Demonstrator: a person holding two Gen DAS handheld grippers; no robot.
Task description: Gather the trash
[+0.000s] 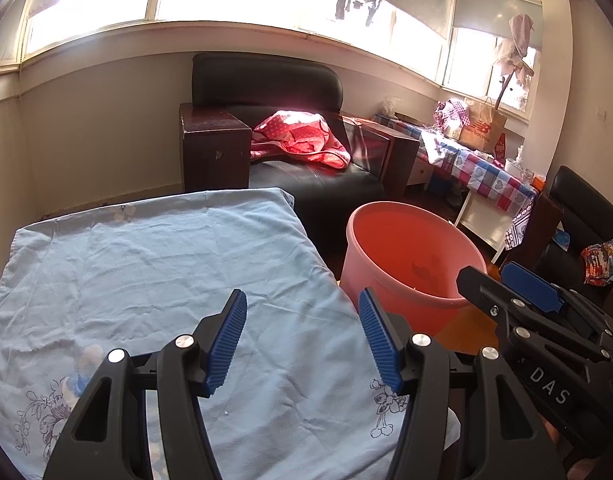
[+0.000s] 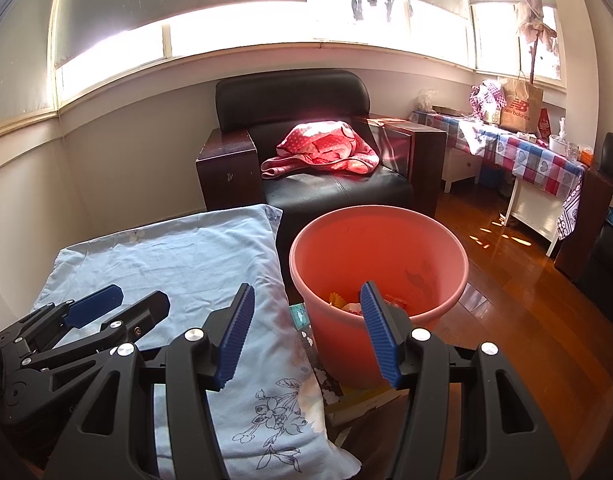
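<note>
**Both grippers empty over the cloth-covered desk, bin beside it**

The left gripper (image 1: 302, 340) hovers above the pale blue floral cloth (image 1: 166, 280) that covers the desk, its blue ribbed fingers (image 1: 226, 344) spread wide with nothing between them. The right gripper (image 2: 306, 336) hangs over the desk's right edge, its fingers (image 2: 380, 336) also standing wide and empty; through the gap between them shows the near rim of the pink plastic bin (image 2: 380, 248).

The bin stands on the wooden floor (image 2: 526, 320), just beside the right edge of the desk. Inside it, at the bottom, lie scraps of trash (image 2: 346, 304): something yellow, something white and a red wrapper, only partly visible behind the right finger. In the left wrist view the bin's inside looks nearly bare, with a dark mark on the far wall.

Under the cloth at the desk's right edge, a patterned cover and some yellow paper peek out; what they are cannot be told.

Behind the desk stands a black leather armchair (image 2: 330, 184) with a red dotted blanket (image 2: 326, 148) heaped on its seat.
</note>
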